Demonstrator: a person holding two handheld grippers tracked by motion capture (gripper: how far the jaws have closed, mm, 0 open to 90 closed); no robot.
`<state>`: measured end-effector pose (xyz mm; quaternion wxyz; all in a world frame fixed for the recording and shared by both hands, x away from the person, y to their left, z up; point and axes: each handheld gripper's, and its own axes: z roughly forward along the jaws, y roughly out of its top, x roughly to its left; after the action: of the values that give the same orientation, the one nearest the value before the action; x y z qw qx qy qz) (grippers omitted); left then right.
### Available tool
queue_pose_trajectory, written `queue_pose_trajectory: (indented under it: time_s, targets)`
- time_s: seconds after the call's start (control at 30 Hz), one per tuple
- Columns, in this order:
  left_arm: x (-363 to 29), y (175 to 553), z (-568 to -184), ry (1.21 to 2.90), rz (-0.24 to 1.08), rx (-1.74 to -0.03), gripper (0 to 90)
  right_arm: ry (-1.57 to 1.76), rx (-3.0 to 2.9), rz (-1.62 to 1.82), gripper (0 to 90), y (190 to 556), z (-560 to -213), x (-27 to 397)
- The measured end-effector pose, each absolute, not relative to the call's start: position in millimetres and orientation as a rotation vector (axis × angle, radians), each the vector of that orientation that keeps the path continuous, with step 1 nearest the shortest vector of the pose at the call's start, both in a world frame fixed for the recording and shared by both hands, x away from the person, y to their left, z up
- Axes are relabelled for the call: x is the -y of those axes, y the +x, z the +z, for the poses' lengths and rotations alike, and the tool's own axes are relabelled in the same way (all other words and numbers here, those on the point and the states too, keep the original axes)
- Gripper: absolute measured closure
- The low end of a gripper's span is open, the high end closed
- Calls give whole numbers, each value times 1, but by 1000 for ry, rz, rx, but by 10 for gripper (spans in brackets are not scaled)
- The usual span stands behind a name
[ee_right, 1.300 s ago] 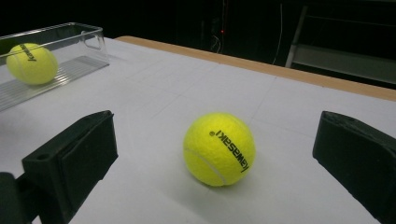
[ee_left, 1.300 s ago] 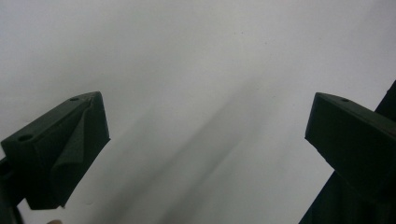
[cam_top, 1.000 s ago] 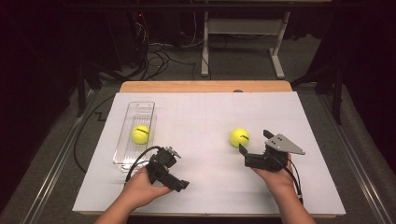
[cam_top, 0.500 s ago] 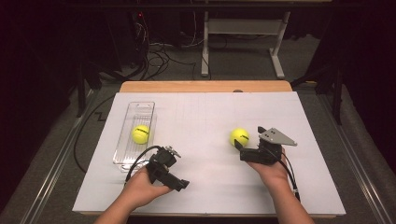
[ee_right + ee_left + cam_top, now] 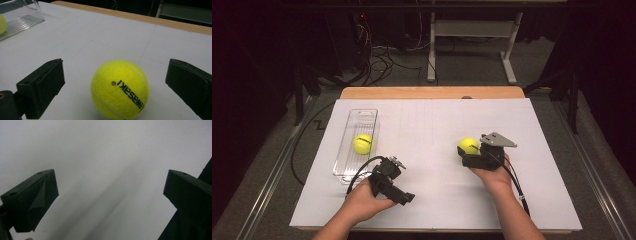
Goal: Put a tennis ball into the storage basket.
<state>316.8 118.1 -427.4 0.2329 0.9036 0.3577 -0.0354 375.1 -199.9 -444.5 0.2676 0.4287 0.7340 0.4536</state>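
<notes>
Closing in on the tennis ball [image 5: 120,90] with my right gripper [image 5: 113,82], I have the ball sitting between the two jaws, which stand wide and clear of it on both sides. They have just been narrowing a little, yet neither pad touches the felt. The ball rests on the white table cover [image 5: 432,130], right of centre and toward the near side, and in the high view it lies just at the left tip of the right gripper [image 5: 467,156].

To do this grasp well, I judge I should push the gripper a touch further forward, so the pads meet the ball across its widest part rather than its near face. A ball squeezed off-centre will likely squirt out. I would keep the jaws level with the ball's middle, low over the cover, and close slowly until both pads bear evenly.

My left gripper [image 5: 110,195] hovers over bare cover at the near left with its jaws spread wide and nothing between them; I would leave it idle. At the left, the clear tray [image 5: 362,116] already holds a second yellow ball [image 5: 362,144], and that looks like the likely destination once this one is held.
</notes>
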Motion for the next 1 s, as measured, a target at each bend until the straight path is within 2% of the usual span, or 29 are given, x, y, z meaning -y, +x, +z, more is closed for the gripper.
queue_pose_trajectory:
  time_s: [0.4, 0.67, 1.0]
  targets:
    - [-117, 316, -427, 2483, -92, -981, 7, 1207, -2006, 1171, 81, 387, -454, 198]
    - [-117, 316, -427, 2485, -93, -980, 7, 1253, -2036, 1137, 149, 391, -457, 198]
    - [-118, 316, -427, 2482, -95, -982, 7, 1277, -2083, 1109, 171, 394, -464, 196]
